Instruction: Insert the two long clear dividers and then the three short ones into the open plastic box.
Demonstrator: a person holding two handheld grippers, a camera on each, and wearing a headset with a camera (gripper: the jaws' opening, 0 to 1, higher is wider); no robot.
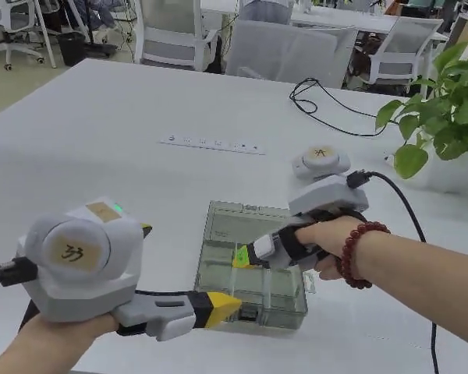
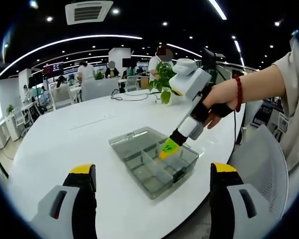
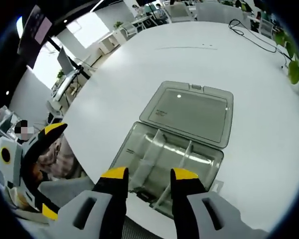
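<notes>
Right gripper view: how wide is the right gripper (image 3: 149, 175)?

Jaws partly open, nothing between them. The open plastic box (image 3: 215, 169) lies just under and ahead of the tips, with clear dividers (image 3: 182, 162) standing inside and its lid (image 3: 189, 112) flat on the far side.

And the left gripper (image 2: 153, 169)?

Jaws wide apart and empty. In the left gripper view the box sits ahead between them, apart from both.

Any writing?

In the head view a round label (image 1: 74, 251) on the left gripper's back reads "33". The mark on the lid is too small to read.

Hand pose?

The right hand (image 1: 324, 241), with a bead bracelet (image 1: 359, 253) at the wrist, angles its tips down over the box. The left hand (image 1: 54, 343) holds its gripper low and level.
</notes>
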